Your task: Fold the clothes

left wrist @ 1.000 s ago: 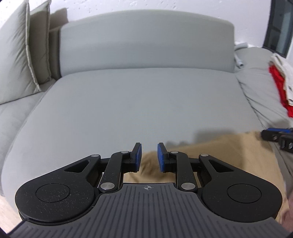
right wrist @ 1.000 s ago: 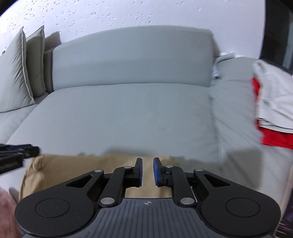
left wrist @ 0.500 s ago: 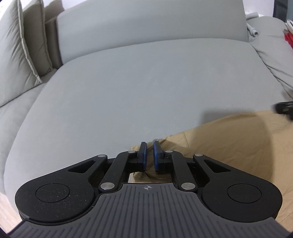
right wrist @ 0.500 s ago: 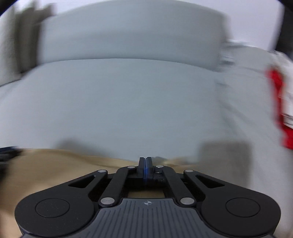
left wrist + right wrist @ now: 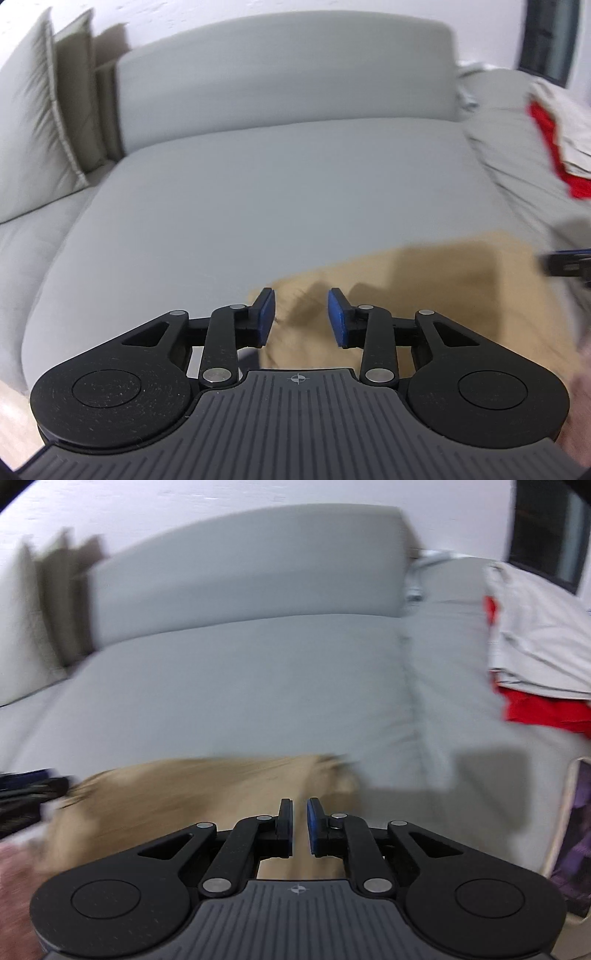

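Observation:
A tan garment [image 5: 424, 288] lies flat on the grey sofa seat [image 5: 258, 192], its near left corner rumpled. My left gripper [image 5: 301, 317] hovers over that corner, open wide, with nothing between its blue pads. In the right wrist view the same tan garment [image 5: 192, 794] shows blurred, its right edge bunched. My right gripper [image 5: 300, 827] sits above that edge, open by a narrow gap, with no cloth pinched that I can see. Each gripper appears at the edge of the other's view: the right gripper [image 5: 565, 264] and the left gripper [image 5: 29, 790].
A stack of folded clothes, white over red [image 5: 535, 657], rests on the sofa's right section [image 5: 554, 122]. Grey cushions [image 5: 37, 122] lean at the left. The sofa backrest [image 5: 284, 74] rises behind. A purple patterned object [image 5: 576, 842] sits at the far right.
Half a second ago both grippers were shut at the garment's near edge. Both have since opened, the left wide and the right slightly, and both views have tilted up.

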Action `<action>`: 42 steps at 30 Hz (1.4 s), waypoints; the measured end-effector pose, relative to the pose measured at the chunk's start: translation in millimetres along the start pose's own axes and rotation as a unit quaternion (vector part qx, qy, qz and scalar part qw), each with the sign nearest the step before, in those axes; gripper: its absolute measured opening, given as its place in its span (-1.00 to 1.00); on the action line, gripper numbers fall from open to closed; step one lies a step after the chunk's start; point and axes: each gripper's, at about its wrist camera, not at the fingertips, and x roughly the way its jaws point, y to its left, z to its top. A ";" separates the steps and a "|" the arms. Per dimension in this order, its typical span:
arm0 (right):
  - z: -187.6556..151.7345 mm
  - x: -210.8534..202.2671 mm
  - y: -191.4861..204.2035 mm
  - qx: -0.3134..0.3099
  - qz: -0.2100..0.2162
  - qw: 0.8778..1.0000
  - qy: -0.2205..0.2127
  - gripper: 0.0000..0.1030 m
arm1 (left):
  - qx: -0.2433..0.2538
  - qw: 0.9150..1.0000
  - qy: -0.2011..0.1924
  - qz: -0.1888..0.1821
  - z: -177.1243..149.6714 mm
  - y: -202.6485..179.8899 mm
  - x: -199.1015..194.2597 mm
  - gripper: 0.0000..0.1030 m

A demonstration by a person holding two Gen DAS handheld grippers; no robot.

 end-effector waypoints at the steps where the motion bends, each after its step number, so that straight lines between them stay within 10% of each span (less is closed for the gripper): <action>1: -5.8 0.0 12.7 -0.012 0.011 1.000 0.002 -0.76 | 0.002 1.000 0.001 -0.003 -1.1 -1.5 -1.3 -0.24; 23: -57.9 -1.5 30.7 0.002 0.000 0.994 0.108 -0.36 | 0.011 0.992 0.123 0.009 -52.7 -13.4 13.4 0.17; 42: -66.2 -30.7 10.0 0.119 0.039 0.989 0.074 0.07 | -0.026 0.997 0.070 0.014 -54.7 1.1 -22.3 0.35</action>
